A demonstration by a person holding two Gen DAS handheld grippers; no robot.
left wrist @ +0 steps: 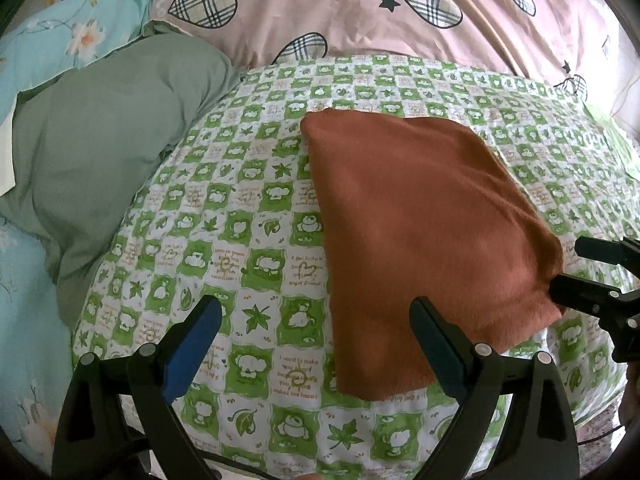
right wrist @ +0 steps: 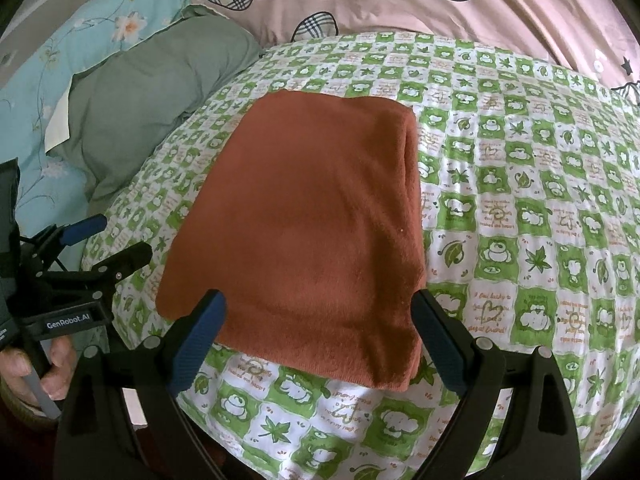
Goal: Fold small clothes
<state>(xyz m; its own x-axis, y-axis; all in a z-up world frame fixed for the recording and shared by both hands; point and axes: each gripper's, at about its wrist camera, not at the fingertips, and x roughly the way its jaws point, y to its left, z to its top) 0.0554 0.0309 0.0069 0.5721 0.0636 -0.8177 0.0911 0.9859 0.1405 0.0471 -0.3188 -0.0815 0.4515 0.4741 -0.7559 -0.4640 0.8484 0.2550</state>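
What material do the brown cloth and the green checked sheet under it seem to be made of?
Brown cloth: probably fleece or terry, matte; its surface looks fuzzy and the folded edge thick and soft.
Sheet: likely thin printed cotton, matte; it looks flat and smooth, with sharp printed leaves and lettering.

- Folded cloth (right wrist: 304, 220): plain rust-orange.
- Sheet (right wrist: 520, 208) under the cloth: green-and-white checks, leaf and animal prints, orange script.
- Pillow (left wrist: 100, 152) left of the cloth: plain sage green.
- Quilt (left wrist: 400, 4) behind the cloth: pink, plaid hearts, black stars.
- Bedding (left wrist: 60, 36) beyond the pillow: turquoise, floral.
- Claw fingers (right wrist: 196, 340): black, blue pads.
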